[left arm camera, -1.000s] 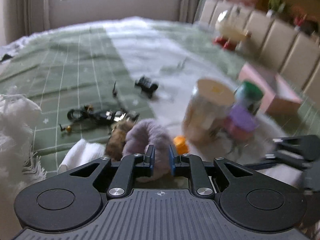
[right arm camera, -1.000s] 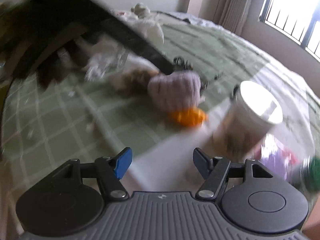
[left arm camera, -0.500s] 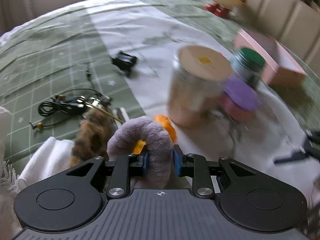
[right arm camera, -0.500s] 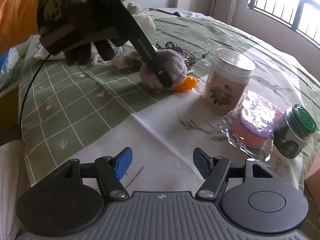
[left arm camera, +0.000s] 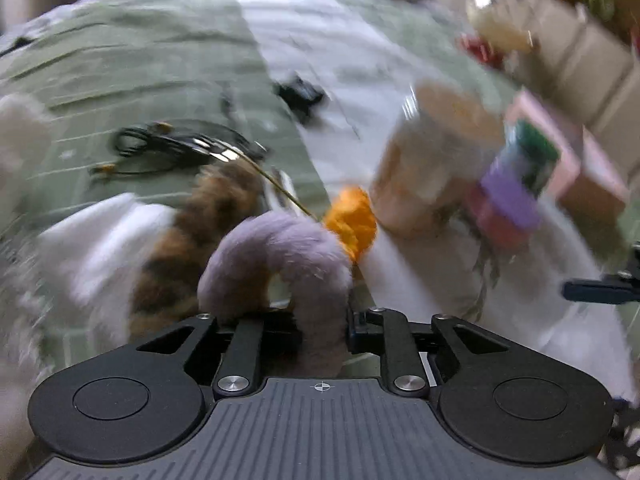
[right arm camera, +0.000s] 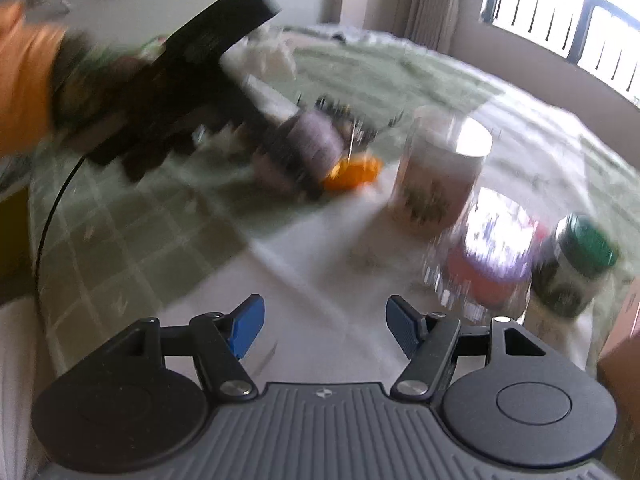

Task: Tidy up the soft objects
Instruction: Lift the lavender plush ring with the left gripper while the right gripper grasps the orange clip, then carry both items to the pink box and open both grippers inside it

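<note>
Pinching the lilac fluffy scrunchie in the left gripper, fingers just closed tight on its near side, above the green bed cover, beside the orange scrunchie and the tabby-striped one. Mid-pickup, by the look of it. Right gripper idle over the white cloth, fingers apart and empty. Next, probably: lift clear without dragging neighbours.

left gripper: black arms, silver screws, grey ribbed body | right gripper: blue pads | sleeve: orange | glove: dark, patterned
</note>
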